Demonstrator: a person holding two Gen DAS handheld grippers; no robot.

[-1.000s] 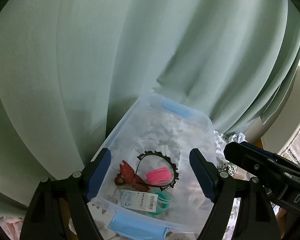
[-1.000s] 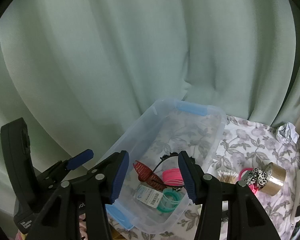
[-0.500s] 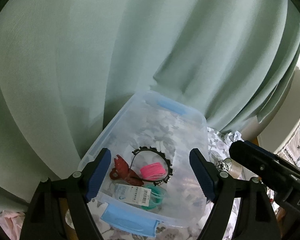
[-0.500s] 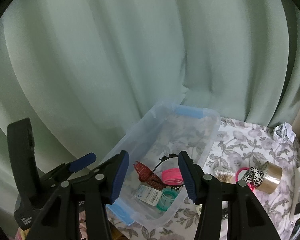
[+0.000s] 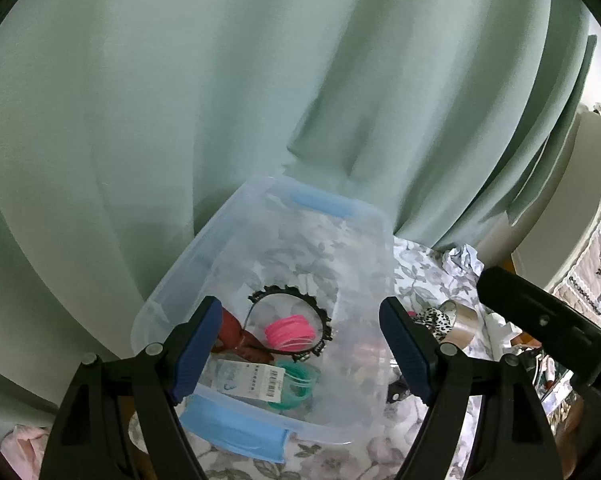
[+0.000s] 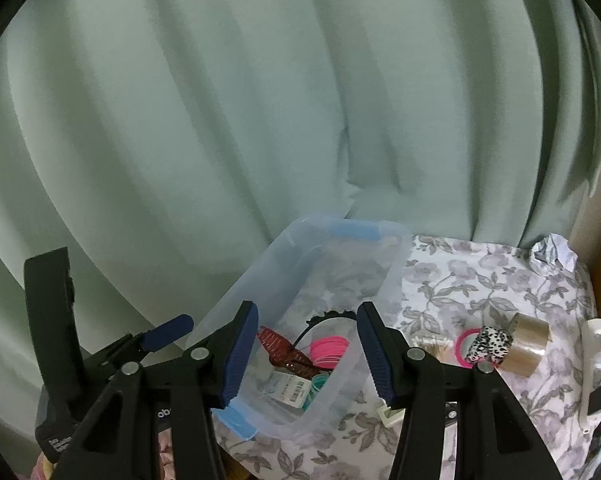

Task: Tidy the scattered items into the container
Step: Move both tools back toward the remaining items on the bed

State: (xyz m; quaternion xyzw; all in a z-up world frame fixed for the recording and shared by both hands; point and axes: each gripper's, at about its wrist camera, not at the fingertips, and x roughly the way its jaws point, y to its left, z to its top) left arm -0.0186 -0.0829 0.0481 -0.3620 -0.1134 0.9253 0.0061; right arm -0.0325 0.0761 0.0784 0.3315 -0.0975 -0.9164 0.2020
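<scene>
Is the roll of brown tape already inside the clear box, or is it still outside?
Outside. The brown tape roll lies on the flowered cloth, right of the clear box, beside a leopard-print band.

clear container (image 6: pixel 384 288), tape roll (image 6: pixel 526 348), floral cloth (image 6: pixel 480 280)

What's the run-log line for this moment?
left gripper: open, empty | right gripper: open, empty | bin: partly filled | tape: outside

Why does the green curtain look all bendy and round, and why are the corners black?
Both wrist views use a fisheye lens, so the curtain bulges and dark lens rim fills the corners. In the left wrist view, bright daylight washes out the right edge. In the right wrist view, the clear box looks slightly soft.
</scene>
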